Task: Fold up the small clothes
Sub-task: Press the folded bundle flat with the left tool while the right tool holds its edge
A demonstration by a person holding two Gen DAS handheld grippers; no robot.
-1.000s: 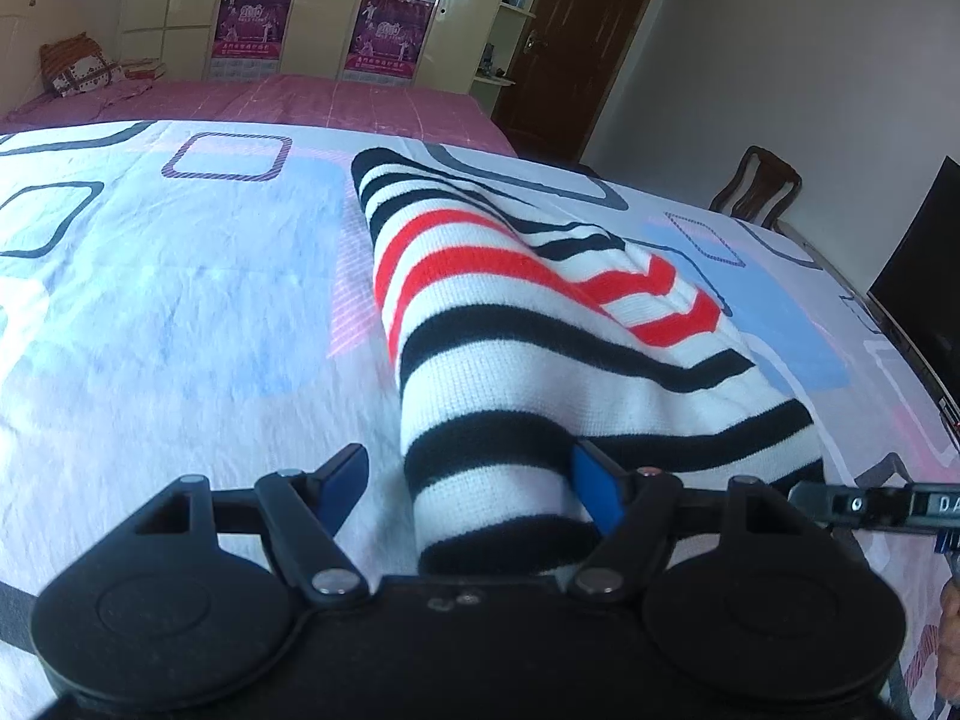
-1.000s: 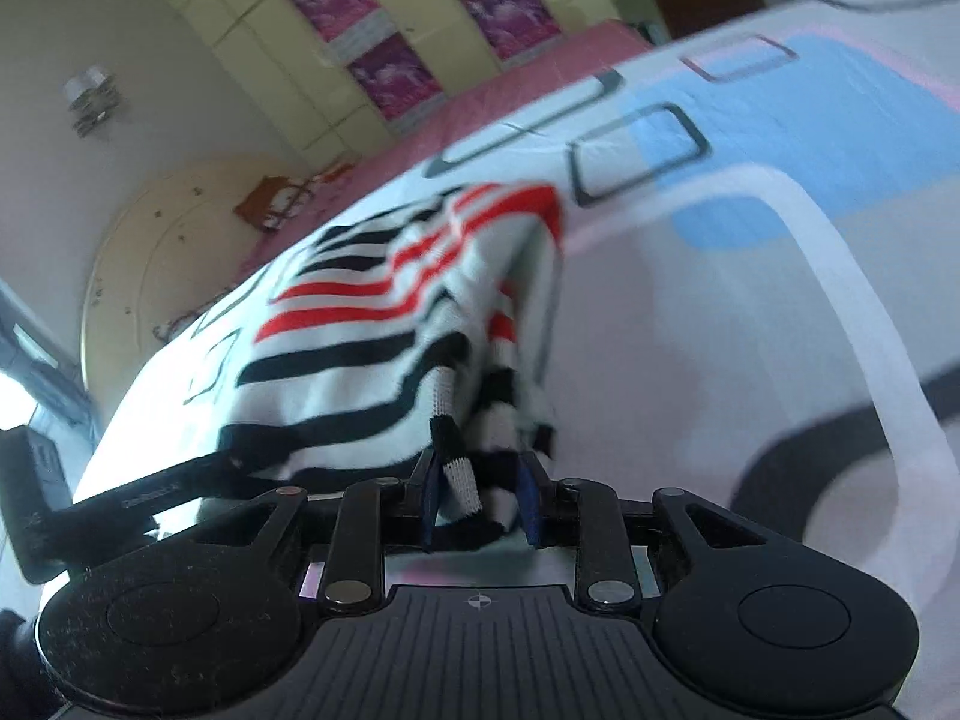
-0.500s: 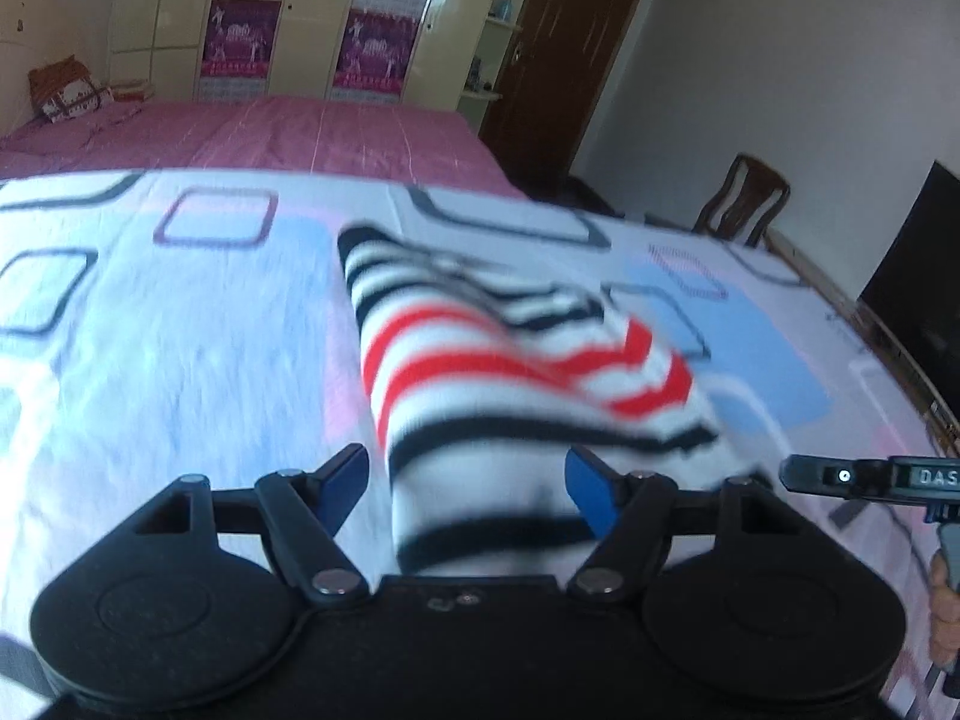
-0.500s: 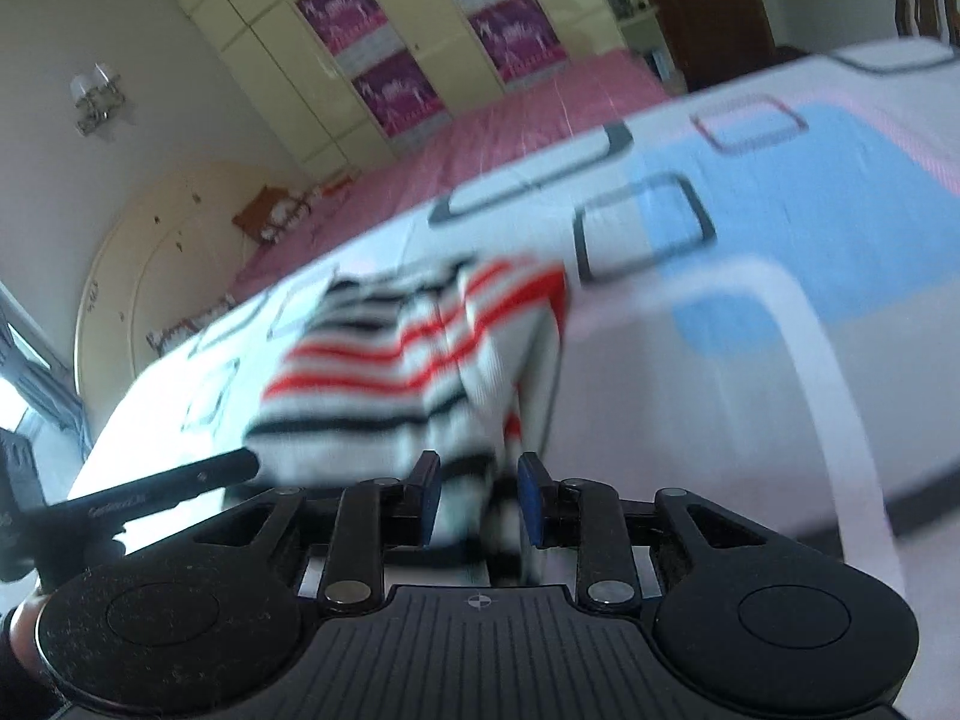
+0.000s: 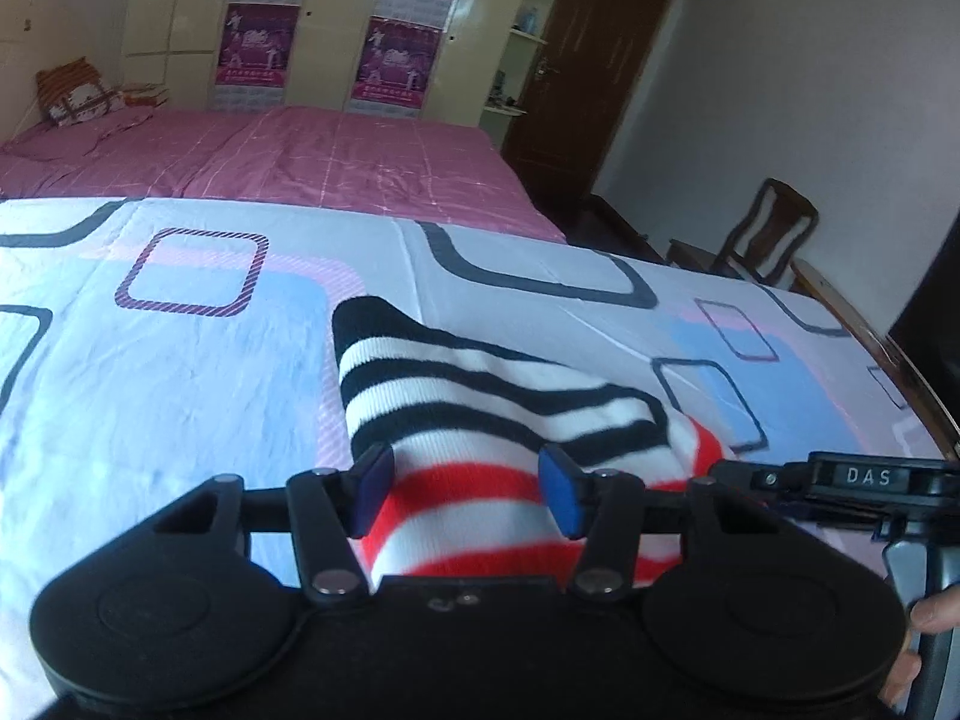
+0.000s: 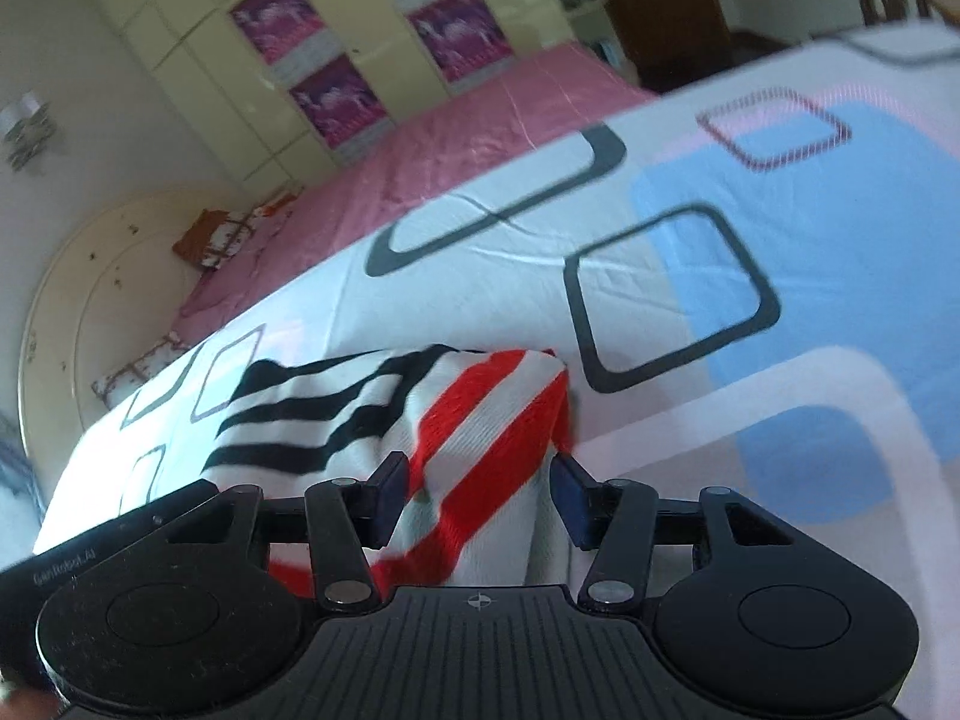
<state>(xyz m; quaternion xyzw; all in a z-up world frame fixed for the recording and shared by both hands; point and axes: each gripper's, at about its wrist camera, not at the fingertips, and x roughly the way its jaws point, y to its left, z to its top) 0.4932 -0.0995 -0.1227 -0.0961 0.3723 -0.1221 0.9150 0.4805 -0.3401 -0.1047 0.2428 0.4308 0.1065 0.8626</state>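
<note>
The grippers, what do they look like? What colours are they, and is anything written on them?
Both are black plastic. The left gripper has two round discs at its base, silver rivets on its link arms and blue pads on its fingers. The right gripper looks the same, with a ribbed middle plate; seen from the left wrist, its side reads "DAS". A fingertip shows at the edge; no sleeve.

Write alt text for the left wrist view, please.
A folded striped knit garment, black, white and red, lies on a patterned bedsheet, with the left gripper open around its near end. The right gripper shows at the right edge.
</note>
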